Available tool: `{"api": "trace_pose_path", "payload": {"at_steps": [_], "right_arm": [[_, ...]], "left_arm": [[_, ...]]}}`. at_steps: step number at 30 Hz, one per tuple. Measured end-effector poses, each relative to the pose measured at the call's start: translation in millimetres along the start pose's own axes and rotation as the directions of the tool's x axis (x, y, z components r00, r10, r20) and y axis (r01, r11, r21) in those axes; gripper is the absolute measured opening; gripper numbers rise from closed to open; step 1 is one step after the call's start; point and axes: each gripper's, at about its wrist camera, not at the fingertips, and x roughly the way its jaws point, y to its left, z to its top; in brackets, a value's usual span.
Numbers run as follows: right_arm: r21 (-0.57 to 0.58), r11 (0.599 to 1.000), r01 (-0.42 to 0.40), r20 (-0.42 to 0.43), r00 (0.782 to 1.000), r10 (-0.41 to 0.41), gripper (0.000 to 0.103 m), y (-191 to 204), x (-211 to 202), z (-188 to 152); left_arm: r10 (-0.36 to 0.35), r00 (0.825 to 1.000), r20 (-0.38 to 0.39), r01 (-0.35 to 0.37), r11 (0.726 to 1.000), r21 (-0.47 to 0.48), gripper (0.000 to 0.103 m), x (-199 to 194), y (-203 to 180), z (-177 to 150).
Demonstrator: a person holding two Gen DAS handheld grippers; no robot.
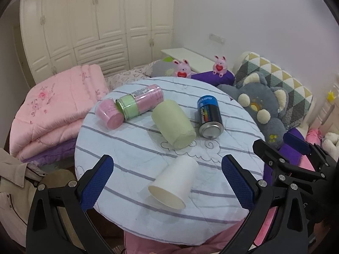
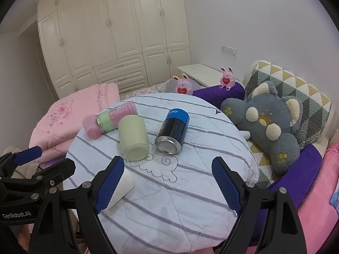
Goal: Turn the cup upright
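Observation:
A white paper cup (image 1: 172, 182) lies on its side on the round striped table (image 1: 131, 148), its open mouth toward me. My left gripper (image 1: 167, 180) is open, its blue pads on either side of the cup and apart from it. In the right wrist view the cup (image 2: 124, 187) shows partly behind the left finger. My right gripper (image 2: 168, 183) is open and empty over the table's near middle. The right gripper also shows at the right edge of the left wrist view (image 1: 281, 141).
A pale green cup (image 1: 172, 123), a blue-black can (image 1: 208, 116) and a pink-green tube with a pink cup (image 1: 129, 105) lie on their sides further back. A folded pink quilt (image 1: 53, 110) is left, a grey plush (image 2: 269, 122) right.

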Motion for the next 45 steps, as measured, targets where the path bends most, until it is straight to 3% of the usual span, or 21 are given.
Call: {"api": "trace_pose_path", "payload": {"at_steps": [17, 26, 33, 37, 45], "right_arm": [[-0.084, 0.995, -0.062, -0.116, 0.992, 0.052, 0.086, 39.6, 80.6, 31.3], [-0.130, 0.985, -0.113, -0.206, 0.975, 0.084, 0.086, 53.3, 131.3, 49.4], [-0.200, 0.978, -0.065, -0.186, 0.982, 0.028, 0.086, 35.8, 136.2, 52.2], [-0.226, 0.972, -0.056, -0.186, 0.983, 0.014, 0.086, 21.7, 142.7, 53.2], [-0.211, 0.972, -0.104, -0.194, 0.979, 0.062, 0.086, -4.4, 160.2, 56.8]], "left_arm": [[0.031, 0.997, -0.076, -0.039, 0.993, -0.108, 0.103, 60.4, 59.6, 31.7], [-0.014, 0.984, -0.179, -0.015, 0.986, -0.165, 0.103, 108.3, 76.7, 53.6], [-0.136, 0.953, -0.270, 0.070, 0.968, -0.239, 0.103, 152.3, 53.7, 70.6], [-0.165, 0.918, -0.359, 0.065, 0.959, -0.276, 0.103, 181.0, 40.3, 75.0], [-0.135, 0.857, -0.497, 0.010, 0.969, -0.246, 0.103, 229.6, 16.9, 79.8]]}}
